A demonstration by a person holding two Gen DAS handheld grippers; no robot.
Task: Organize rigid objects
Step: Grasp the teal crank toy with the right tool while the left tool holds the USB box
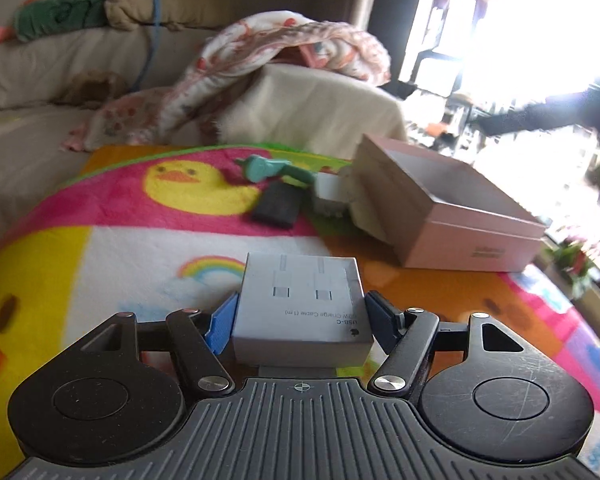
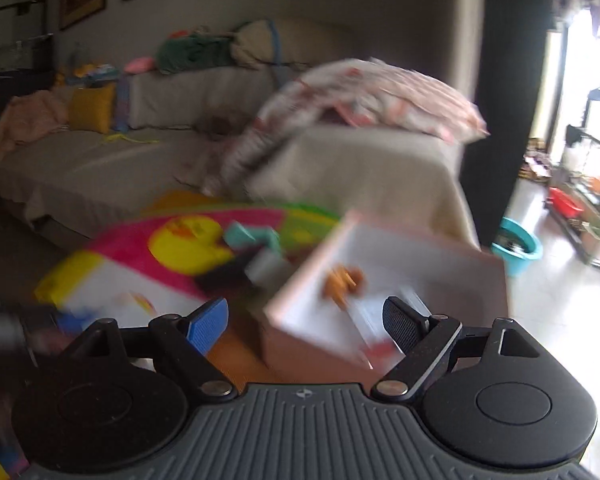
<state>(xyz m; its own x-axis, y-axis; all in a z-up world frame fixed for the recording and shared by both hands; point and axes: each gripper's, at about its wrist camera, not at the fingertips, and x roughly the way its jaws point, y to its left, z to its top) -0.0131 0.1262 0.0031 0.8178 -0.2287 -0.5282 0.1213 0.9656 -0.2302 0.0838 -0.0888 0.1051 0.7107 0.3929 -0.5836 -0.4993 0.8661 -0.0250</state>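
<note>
left gripper (image 1: 300,320) jaws are clamped on the cable box (image 1: 300,312), one pad on each side wall, label side up and reading upside down from the left wrist view. box looks carried just above the duck blanket (image 1: 100,264), but whether it's fully clear i can't tell. right gripper (image 2: 304,320) jaws are wide apart with nothing between them; it's hovering over the pink box (image 2: 380,280).

handling: the cable box is light cardboard, stiff on its edges, smooth skin, so it can slip or dent if squeezed hard. the side-wall grip near the mid-length looks right.

pink box (image 1: 460,216) sits open, ahead and to the right of the held box; right wrist view shows something orange and other bits inside, too blurred to name. teal tool (image 1: 268,170), dark block (image 1: 278,206) and white piece (image 1: 328,192) lie on the blanket just left of it, not yet sorted.
</note>
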